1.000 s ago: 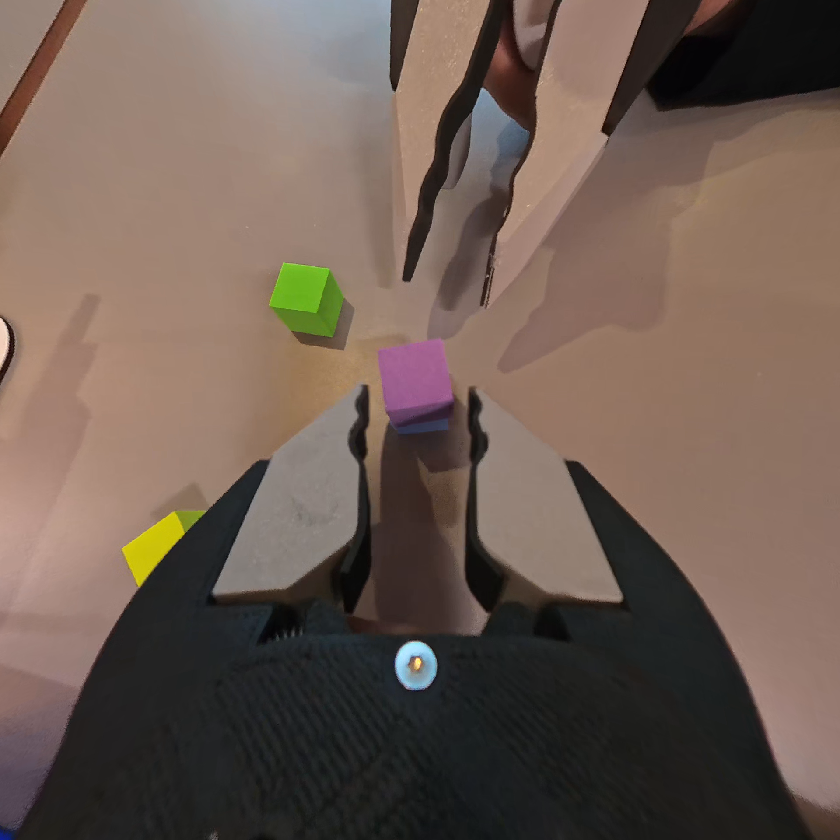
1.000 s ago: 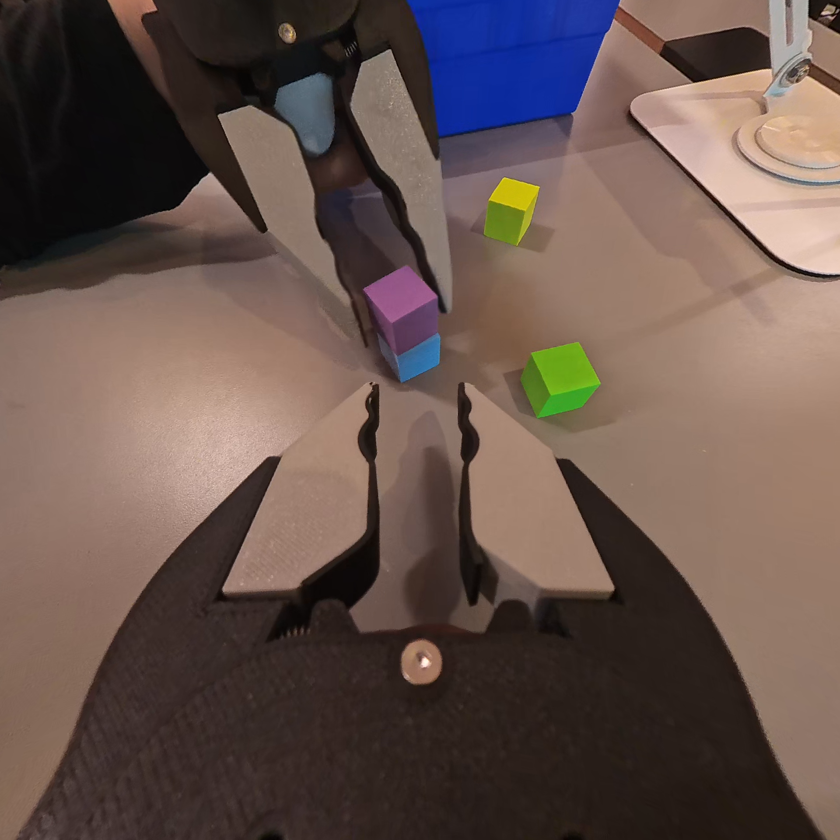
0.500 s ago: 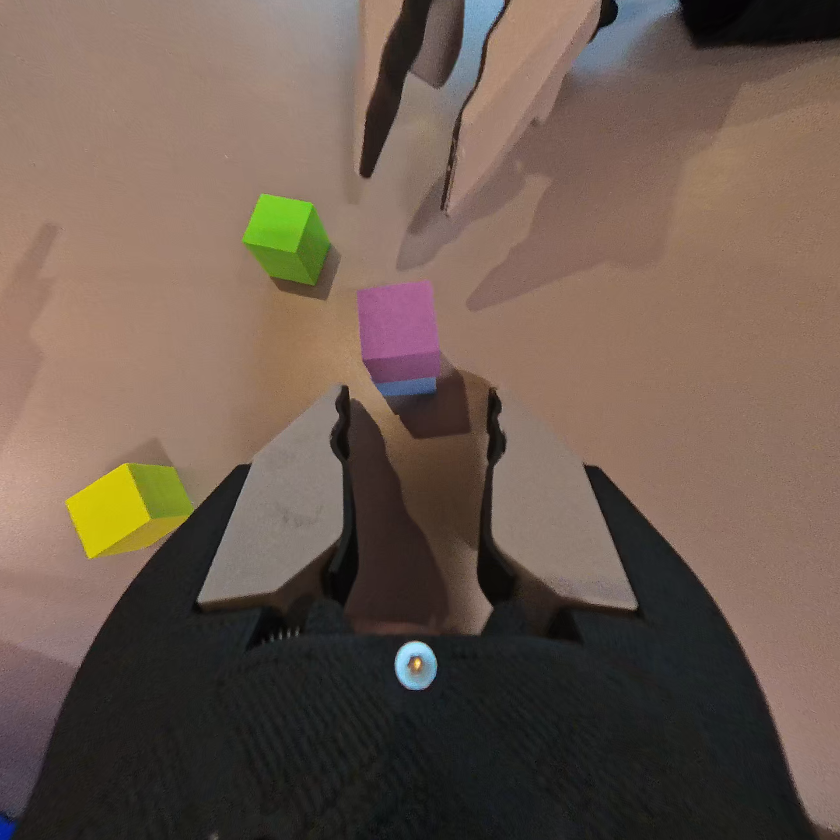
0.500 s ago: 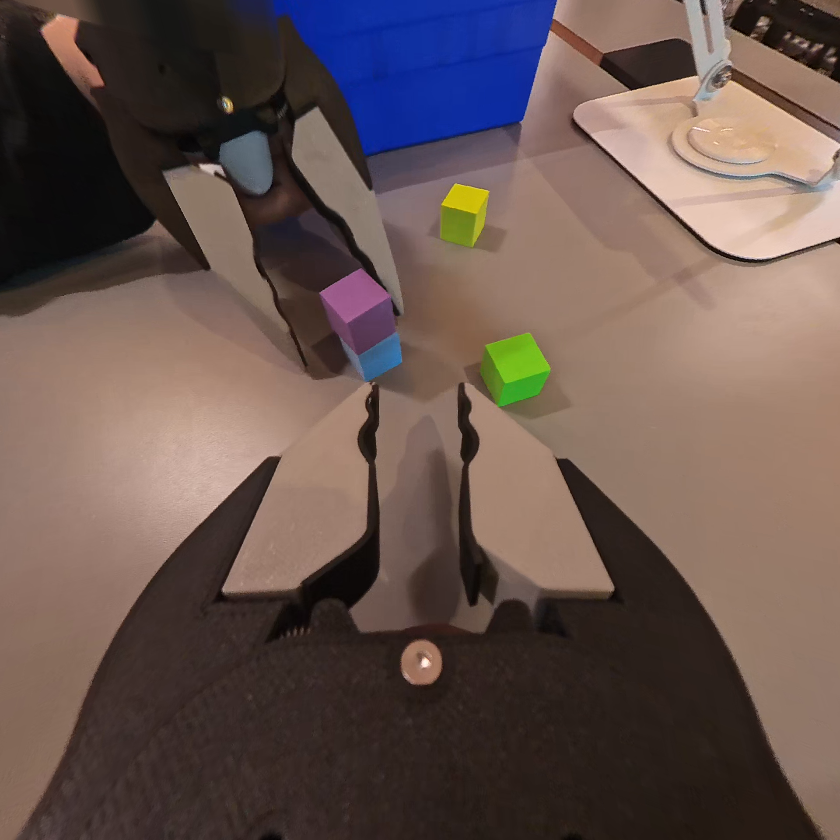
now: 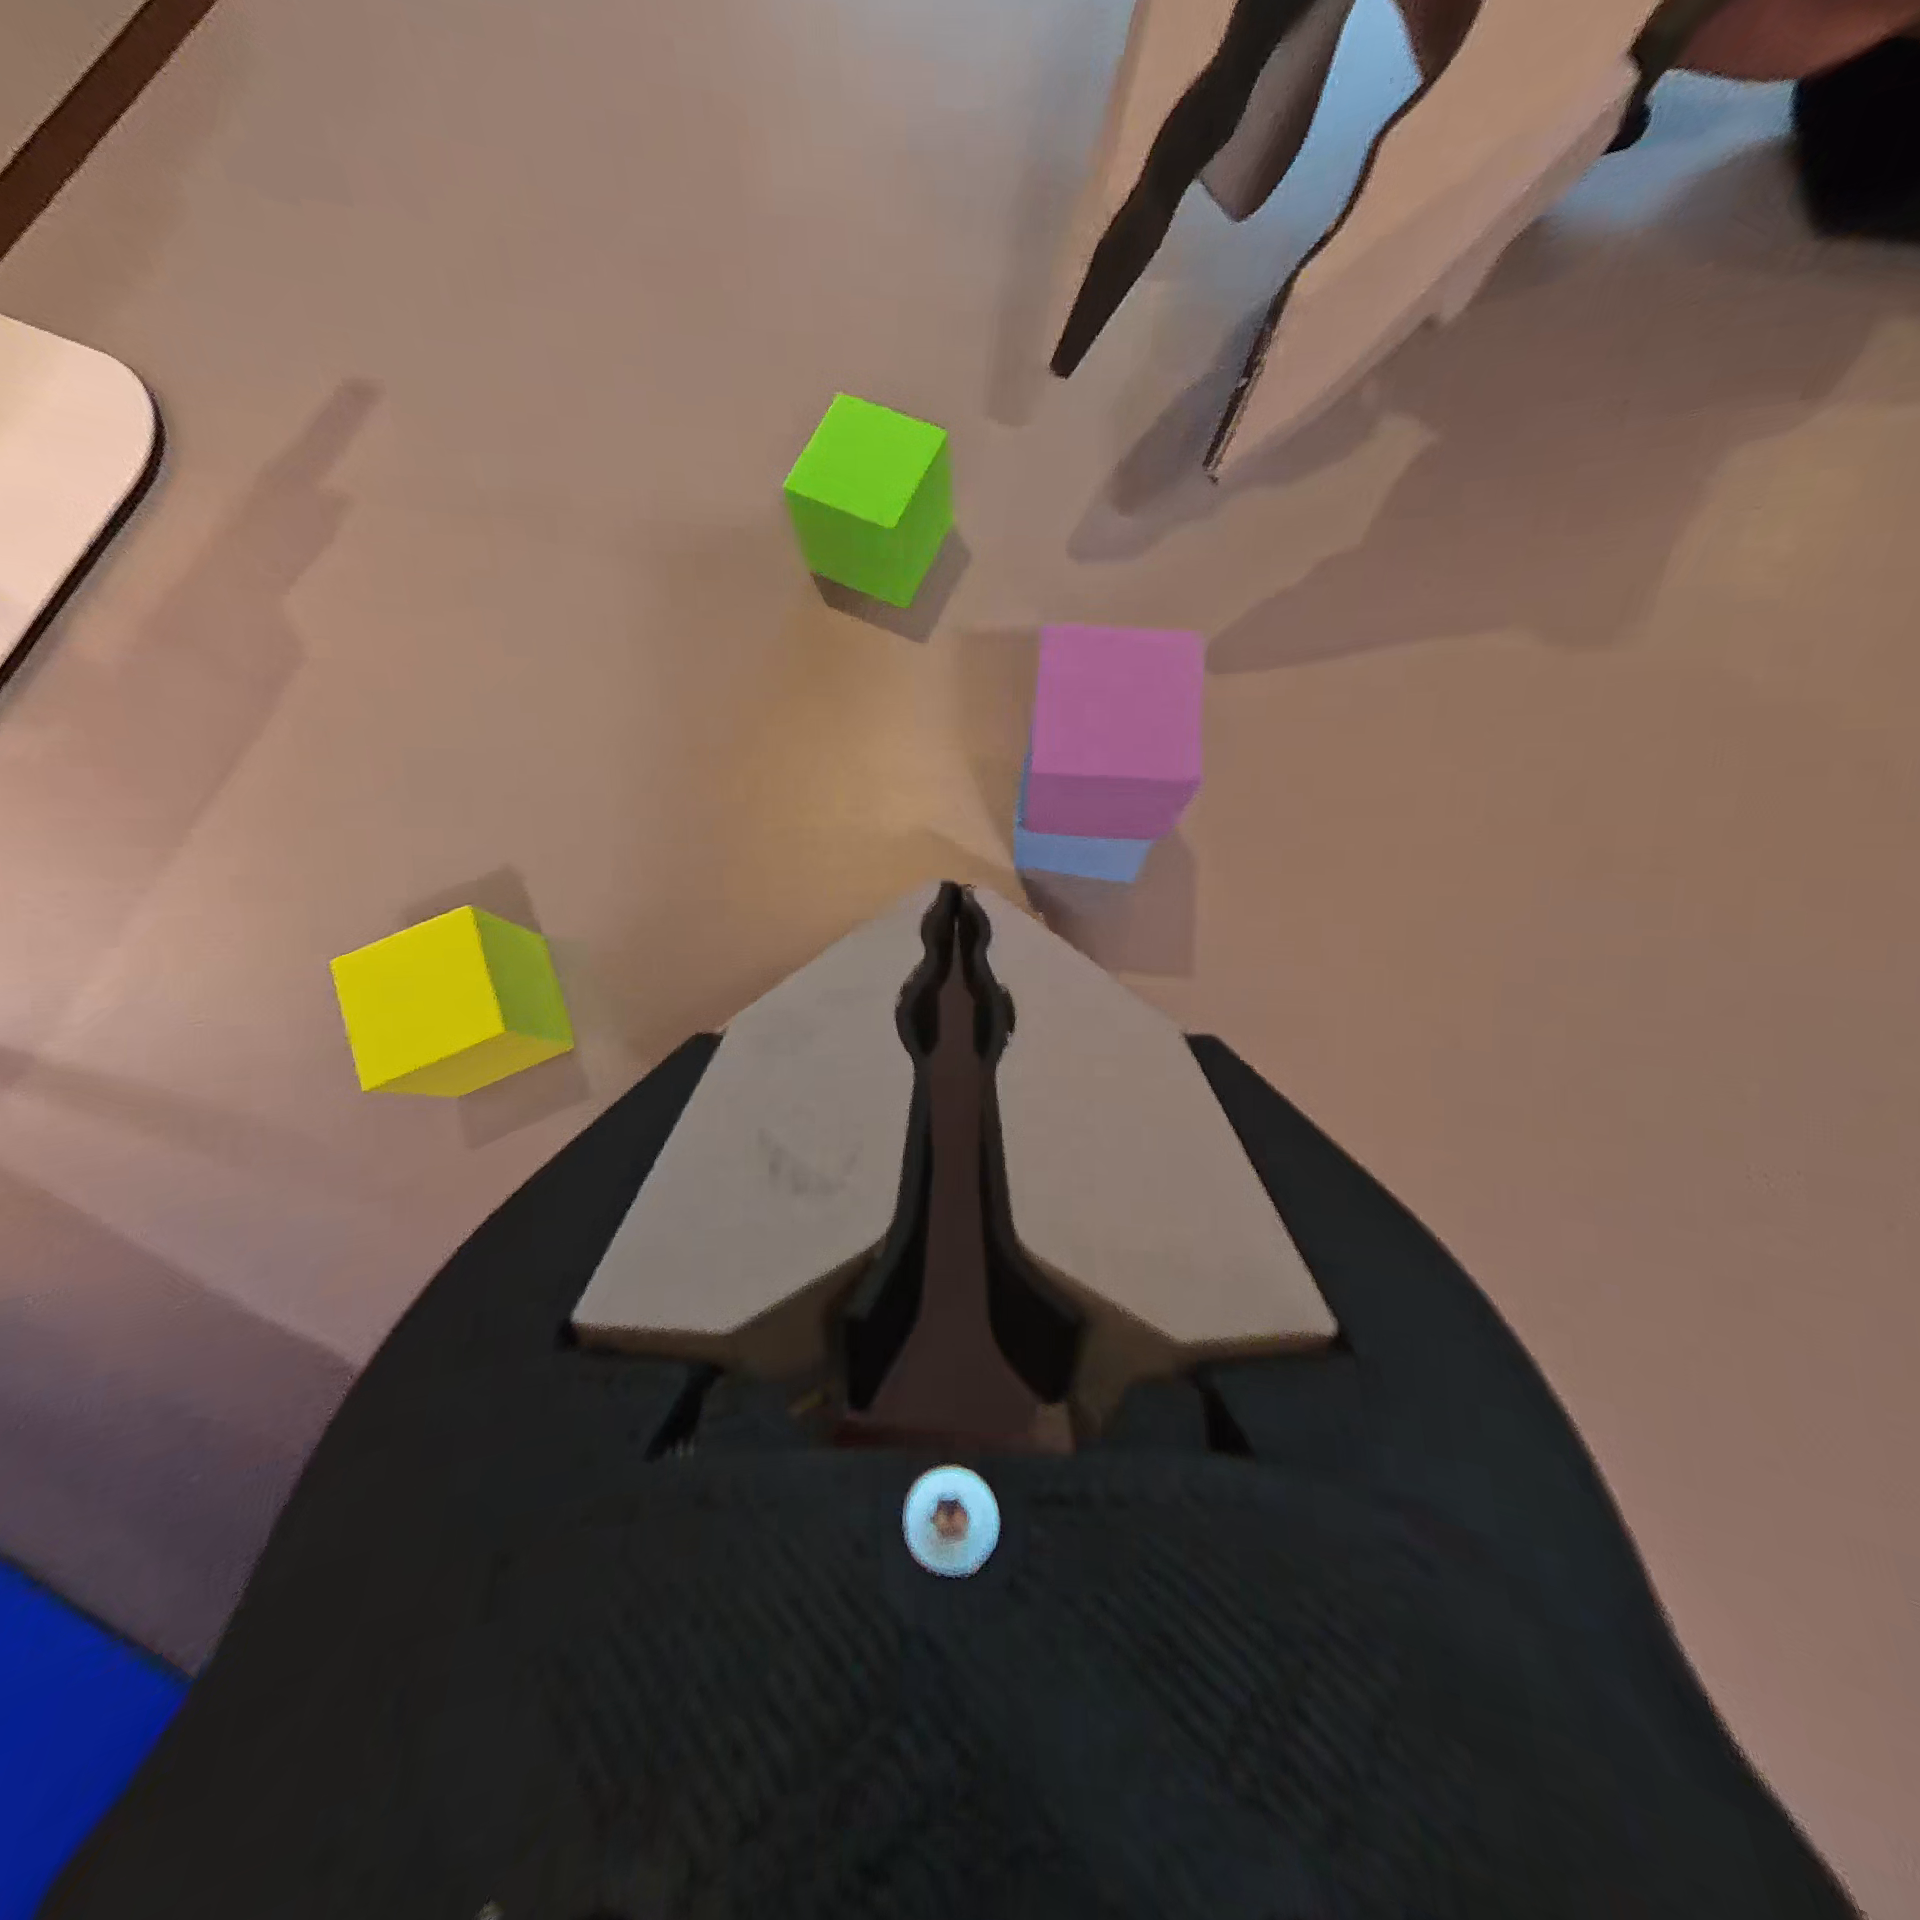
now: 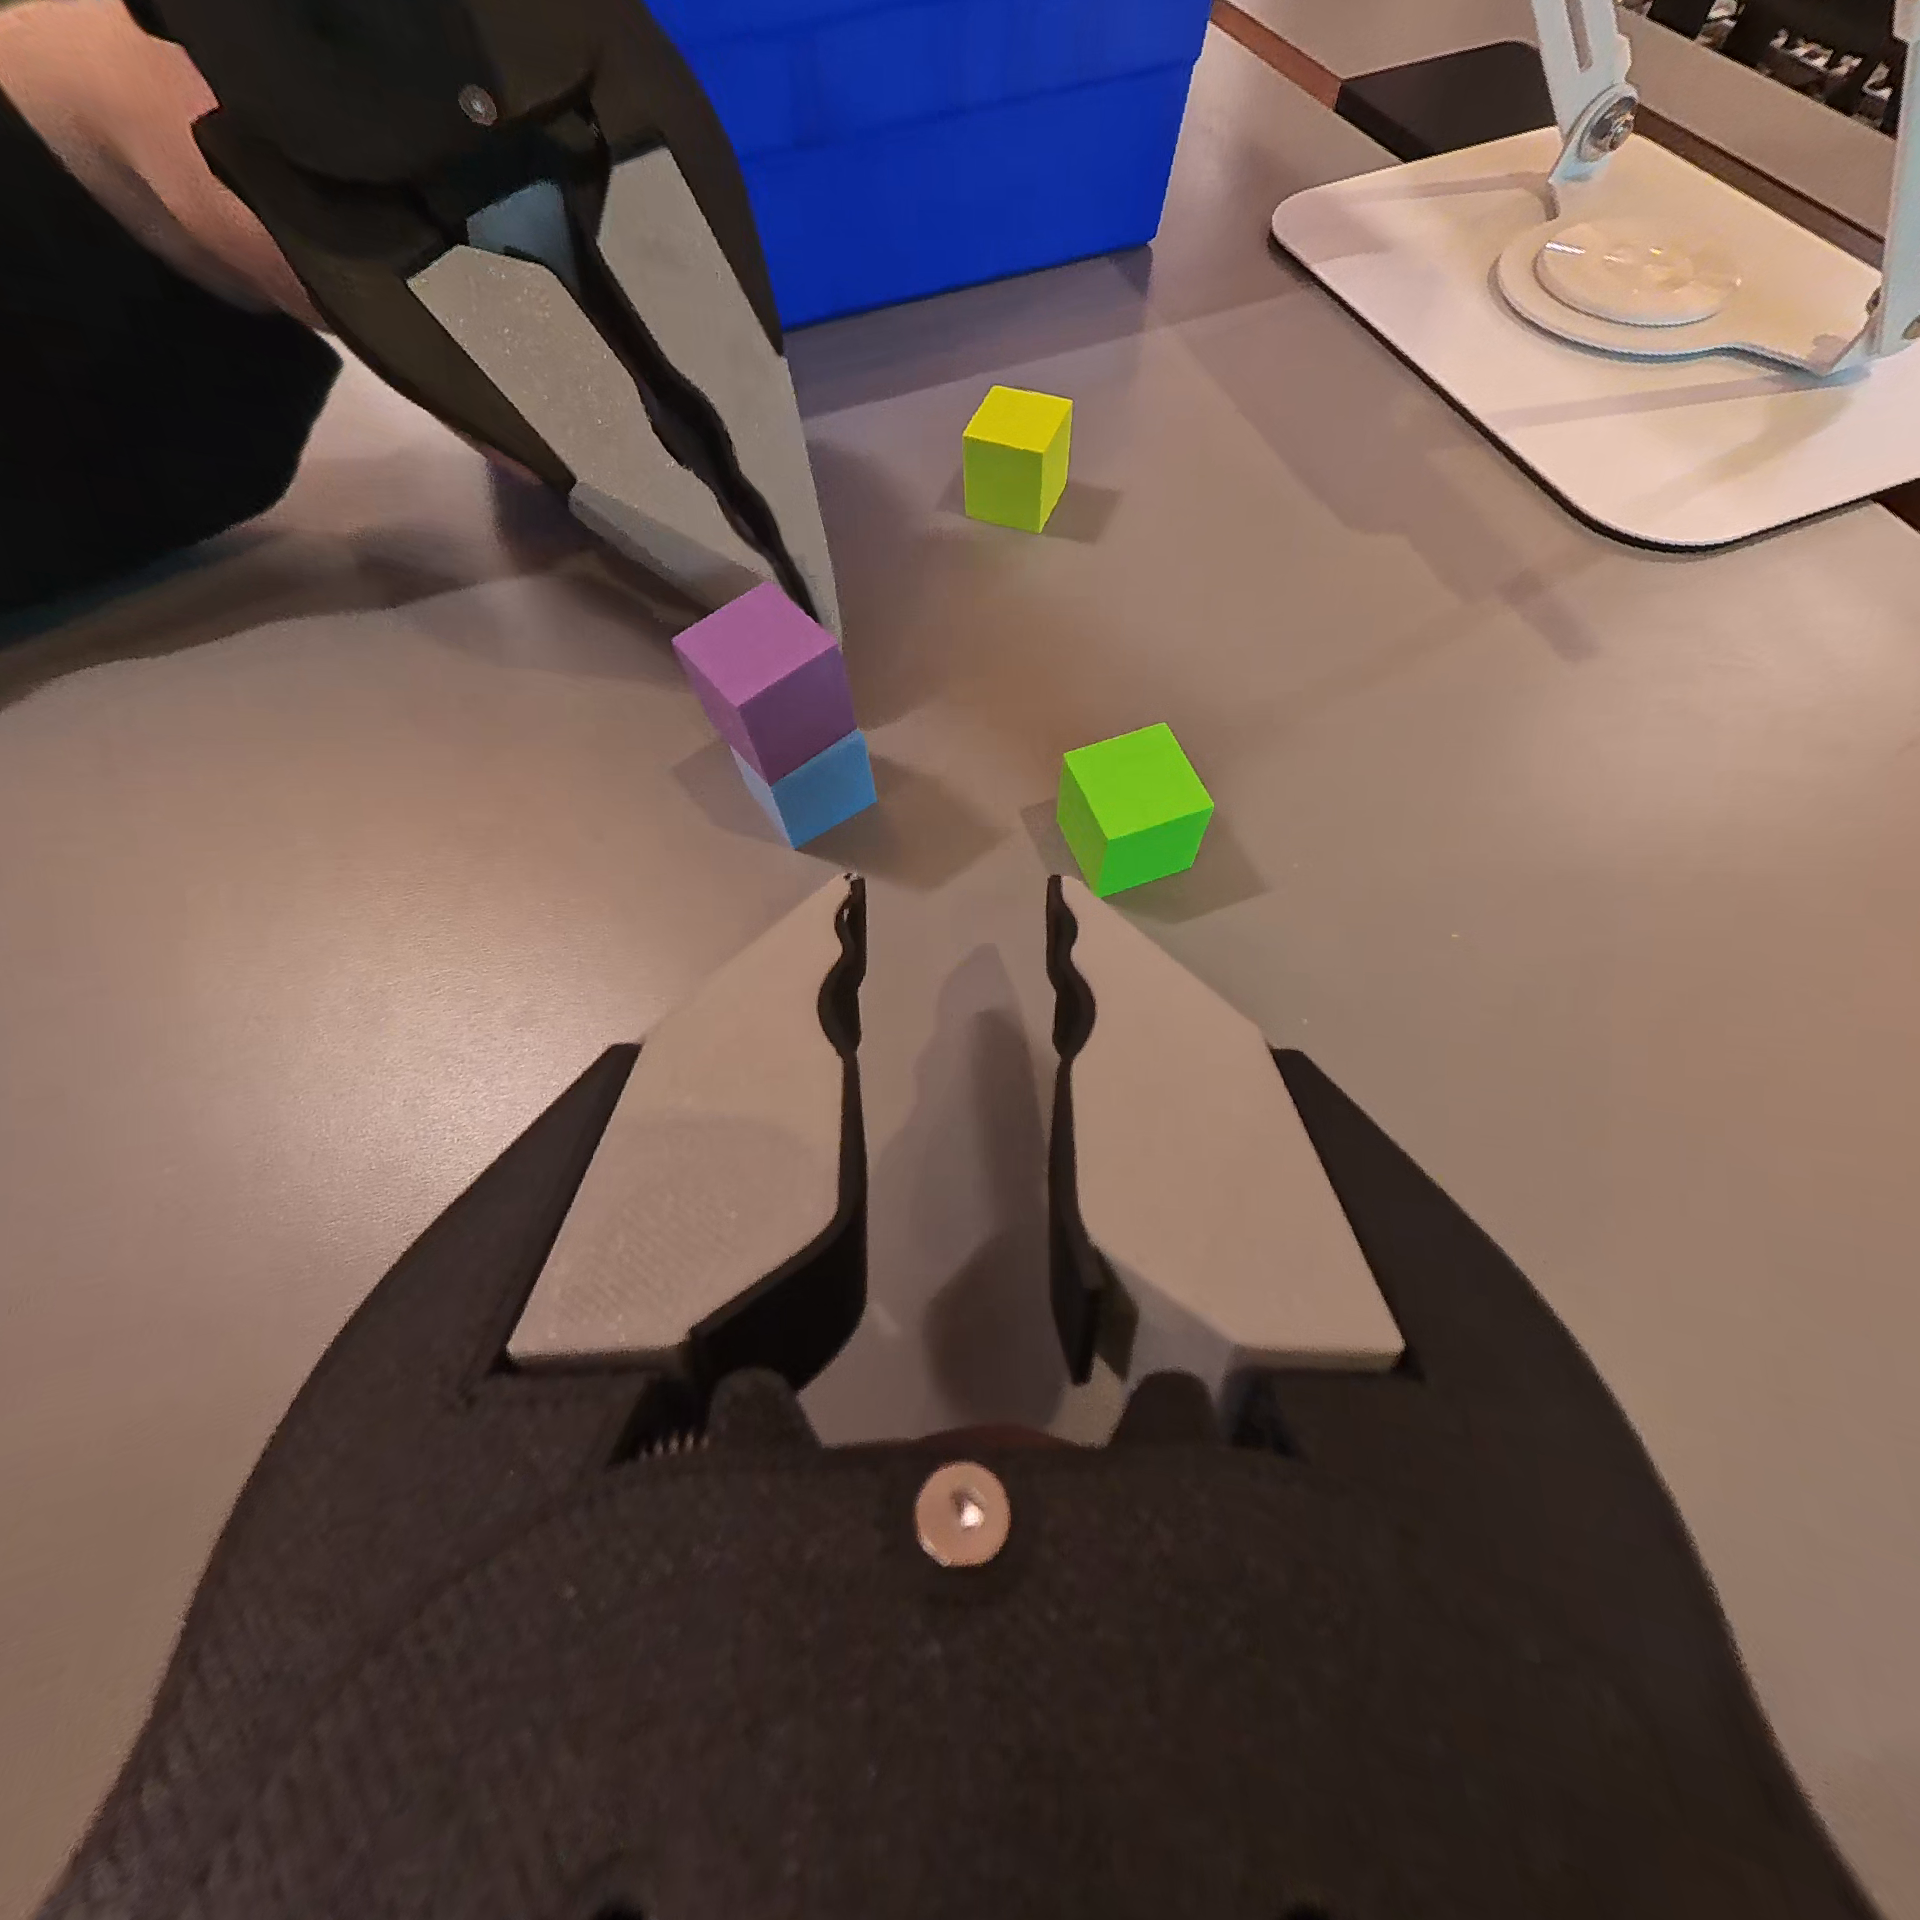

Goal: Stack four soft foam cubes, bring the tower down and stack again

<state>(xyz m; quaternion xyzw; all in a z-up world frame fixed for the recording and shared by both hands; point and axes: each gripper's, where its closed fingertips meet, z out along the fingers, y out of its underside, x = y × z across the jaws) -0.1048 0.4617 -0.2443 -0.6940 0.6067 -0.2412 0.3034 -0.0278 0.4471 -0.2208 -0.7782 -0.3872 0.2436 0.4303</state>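
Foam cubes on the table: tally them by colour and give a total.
Purple cube: 1, on the blue one
Blue cube: 1
Green cube: 1
Yellow cube: 1
Total: 4

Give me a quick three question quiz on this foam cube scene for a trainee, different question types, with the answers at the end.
1. True or false: the purple foam cube rests on the blue foam cube.
2. Which claw is open? A) left claw B) right claw
3. Fill in: the cubes lying singly on the grey table are the green foam cube and the ____ foam cube.

Key: 1 true; 2 B; 3 yellow.
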